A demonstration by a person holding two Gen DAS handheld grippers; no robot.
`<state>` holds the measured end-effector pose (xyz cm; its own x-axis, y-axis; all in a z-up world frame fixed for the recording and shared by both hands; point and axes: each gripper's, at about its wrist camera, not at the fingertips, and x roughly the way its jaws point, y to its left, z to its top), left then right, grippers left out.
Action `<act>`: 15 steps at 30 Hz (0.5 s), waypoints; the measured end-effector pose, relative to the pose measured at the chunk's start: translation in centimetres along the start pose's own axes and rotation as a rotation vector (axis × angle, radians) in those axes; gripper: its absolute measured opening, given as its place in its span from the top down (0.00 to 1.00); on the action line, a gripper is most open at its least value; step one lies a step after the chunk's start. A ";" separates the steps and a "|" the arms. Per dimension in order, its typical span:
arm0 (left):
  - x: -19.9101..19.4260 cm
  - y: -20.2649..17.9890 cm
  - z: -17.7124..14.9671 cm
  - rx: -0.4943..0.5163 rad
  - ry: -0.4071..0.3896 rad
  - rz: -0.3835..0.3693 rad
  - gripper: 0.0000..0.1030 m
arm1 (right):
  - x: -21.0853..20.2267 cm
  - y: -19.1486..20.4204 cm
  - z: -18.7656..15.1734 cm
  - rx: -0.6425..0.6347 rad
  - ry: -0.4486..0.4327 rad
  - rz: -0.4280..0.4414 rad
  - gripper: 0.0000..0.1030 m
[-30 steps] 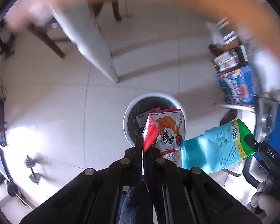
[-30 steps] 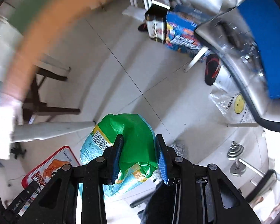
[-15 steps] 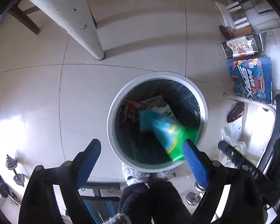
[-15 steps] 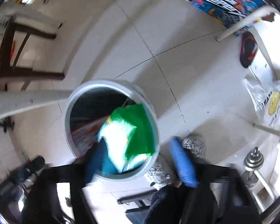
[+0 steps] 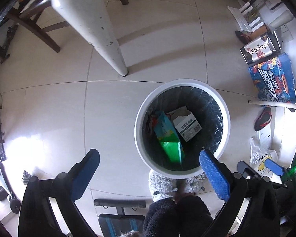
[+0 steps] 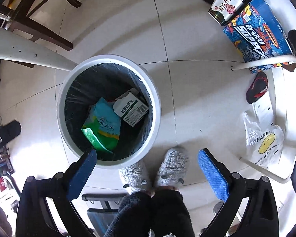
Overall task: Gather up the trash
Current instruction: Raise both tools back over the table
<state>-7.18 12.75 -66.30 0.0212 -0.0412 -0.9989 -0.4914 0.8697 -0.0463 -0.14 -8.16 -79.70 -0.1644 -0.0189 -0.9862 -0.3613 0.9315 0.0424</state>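
Observation:
A white round trash bin (image 5: 140, 118) with a dark liner stands on the tiled floor; it also shows in the right wrist view (image 6: 157, 106). Inside lie a blue-green bag (image 5: 167, 136) (image 6: 103, 124), a white carton (image 5: 186, 124) (image 6: 131, 108) and a bit of a red wrapper (image 5: 153, 119). My left gripper (image 5: 148, 164) is open and empty above the bin's near rim. My right gripper (image 6: 147, 162) is open and empty, just right of the bin, above the person's grey slippers (image 6: 172, 164).
A white table leg (image 5: 100, 33) stands behind the bin. Printed boxes (image 5: 274, 81) (image 6: 254, 33), a black-red slipper (image 6: 256, 86), a white plastic bag (image 6: 266, 142) and white metal tube legs (image 6: 262, 63) lie to the right. A dark chair (image 6: 39, 29) is at the far left.
Both grippers opened and dropped their bags: the red wrapper and the blue-green bag fell into the bin. Both grippers now hover empty over the bin area.

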 end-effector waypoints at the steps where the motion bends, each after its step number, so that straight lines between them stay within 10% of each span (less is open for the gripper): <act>1: -0.3 -0.1 -0.2 -0.001 -0.001 0.001 0.00 | -0.4 0.1 -0.2 0.003 -0.004 0.003 0.00; 15: -7.9 -0.6 -4.0 0.000 -0.021 -0.004 0.00 | -9.4 0.5 -3.0 -0.032 -0.076 0.035 0.00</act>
<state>-10.48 10.57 -58.34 0.0417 -0.0339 -0.9986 -0.4915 0.8694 -0.0501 -1.47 -8.63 -69.93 -0.1082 0.0421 -0.9932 -0.3858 0.9190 0.0810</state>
